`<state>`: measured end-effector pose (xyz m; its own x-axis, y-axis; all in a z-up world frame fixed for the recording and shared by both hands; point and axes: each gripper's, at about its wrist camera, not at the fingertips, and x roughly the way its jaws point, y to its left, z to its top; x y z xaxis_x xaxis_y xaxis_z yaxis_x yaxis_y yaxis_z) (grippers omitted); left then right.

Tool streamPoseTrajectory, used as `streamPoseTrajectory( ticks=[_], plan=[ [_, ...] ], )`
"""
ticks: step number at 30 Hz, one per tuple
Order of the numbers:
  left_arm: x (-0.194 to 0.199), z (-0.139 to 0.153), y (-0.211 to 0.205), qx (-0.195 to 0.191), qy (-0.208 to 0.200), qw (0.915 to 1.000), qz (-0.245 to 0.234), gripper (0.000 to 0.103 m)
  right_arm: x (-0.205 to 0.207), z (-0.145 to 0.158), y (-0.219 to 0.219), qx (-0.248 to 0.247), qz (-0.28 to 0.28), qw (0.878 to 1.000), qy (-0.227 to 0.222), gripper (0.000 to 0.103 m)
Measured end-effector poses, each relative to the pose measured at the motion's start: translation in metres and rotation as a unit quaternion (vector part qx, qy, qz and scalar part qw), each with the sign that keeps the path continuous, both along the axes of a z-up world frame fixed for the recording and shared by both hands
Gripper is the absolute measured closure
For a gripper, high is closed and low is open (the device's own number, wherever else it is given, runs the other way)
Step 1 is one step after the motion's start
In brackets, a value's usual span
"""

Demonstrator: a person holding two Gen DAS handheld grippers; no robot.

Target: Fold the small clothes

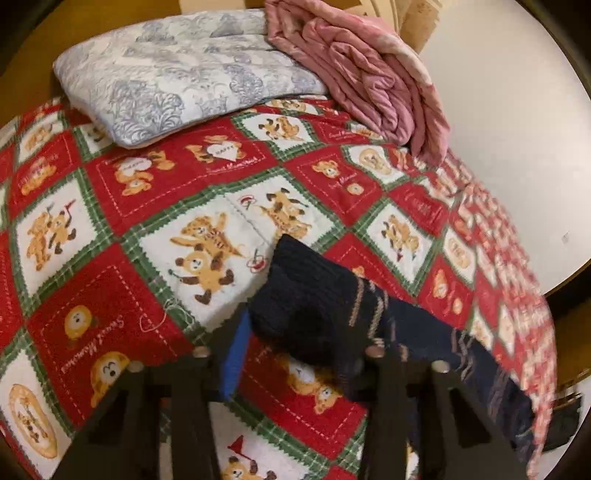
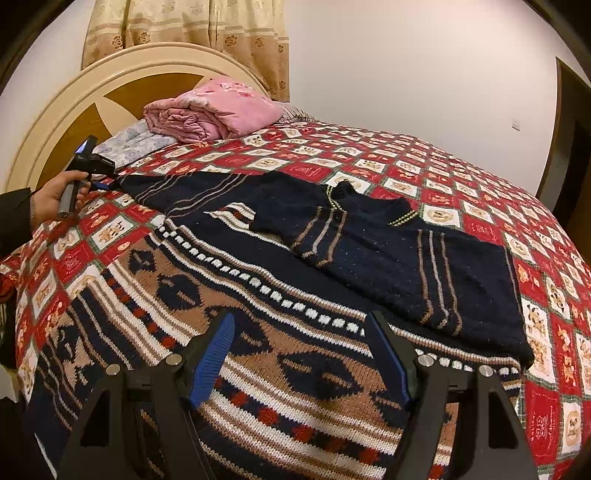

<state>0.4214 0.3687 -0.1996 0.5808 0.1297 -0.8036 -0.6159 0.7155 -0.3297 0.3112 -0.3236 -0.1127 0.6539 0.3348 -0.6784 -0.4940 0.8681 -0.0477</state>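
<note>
A navy knitted sweater (image 2: pixel 369 258) with a brown and white patterned lower half lies flat on the red teddy-bear quilt (image 2: pixel 480 184), hem toward the right wrist camera. One sleeve (image 2: pixel 184 192) stretches left to my left gripper (image 2: pixel 105 181), which a hand (image 2: pixel 51 201) holds. In the left wrist view the sleeve's cuff (image 1: pixel 306 295) sits between the jaws of my left gripper (image 1: pixel 306 336), shut on it; the blue pad (image 1: pixel 234 354) touches the knit and the other finger is hidden under it. My right gripper (image 2: pixel 301 321) hovers open over the patterned hem with nothing between its fingers.
A grey-patterned pillow (image 1: pixel 177 74) and a folded pink blanket (image 2: pixel 214 110) lie at the head of the bed by the round headboard (image 2: pixel 66 110). A curtain (image 2: pixel 221 29) hangs behind. The quilt drops off at the bed's right edge (image 1: pixel 524 295) beside a white wall.
</note>
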Motion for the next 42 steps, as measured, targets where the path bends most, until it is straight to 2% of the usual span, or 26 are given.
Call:
streamPoseTrajectory(
  ticks=[2, 4, 9, 13, 15, 16, 23, 25, 28, 32, 42],
  plan=[
    [0.002, -0.003, -0.002, 0.008, 0.007, 0.9999, -0.001, 0.067, 0.000, -0.003, -0.002, 0.004, -0.002, 1.000, 0.006, 0.029],
    [0.000, -0.003, -0.005, 0.023, 0.012, 0.9996, 0.006, 0.079, 0.001, -0.005, -0.004, 0.009, -0.007, 1.000, 0.010, 0.029],
    [-0.003, -0.005, -0.009, 0.025, 0.007, 0.9996, 0.005, 0.079, 0.001, -0.009, -0.008, 0.018, -0.012, 1.000, 0.018, 0.029],
    [0.001, -0.007, -0.009, 0.018, 0.007, 0.9997, 0.015, 0.070, -0.001, -0.013, -0.010, 0.020, -0.017, 0.999, 0.025, 0.029],
    [0.005, -0.006, -0.012, 0.027, 0.014, 0.9995, 0.008, 0.077, -0.003, -0.013, -0.011, 0.021, -0.018, 0.999, 0.024, 0.029],
    [0.005, -0.004, -0.014, 0.030, 0.011, 0.9995, 0.000, 0.091, -0.004, -0.012, -0.012, 0.022, -0.019, 0.999, 0.023, 0.029],
    [-0.012, 0.025, -0.011, 0.003, -0.071, 0.9975, 0.004, 0.092, -0.007, -0.009, -0.018, 0.031, -0.022, 0.999, 0.022, 0.029],
    [-0.018, 0.040, -0.011, -0.007, -0.096, 0.9954, 0.005, 0.092, -0.008, -0.007, -0.020, 0.035, -0.024, 0.999, 0.020, 0.029],
    [-0.022, 0.066, -0.017, -0.001, -0.132, 0.9913, -0.003, 0.092, -0.009, -0.006, -0.022, 0.042, -0.023, 0.999, 0.018, 0.029],
    [-0.019, 0.097, -0.047, -0.005, -0.168, 0.9846, -0.048, 0.092, -0.012, -0.004, -0.025, 0.050, -0.023, 0.998, 0.014, 0.029],
    [-0.003, 0.138, -0.176, -0.028, -0.193, 0.9671, -0.164, 0.092, -0.023, 0.006, -0.052, 0.073, -0.033, 0.997, -0.001, 0.029]
  ],
)
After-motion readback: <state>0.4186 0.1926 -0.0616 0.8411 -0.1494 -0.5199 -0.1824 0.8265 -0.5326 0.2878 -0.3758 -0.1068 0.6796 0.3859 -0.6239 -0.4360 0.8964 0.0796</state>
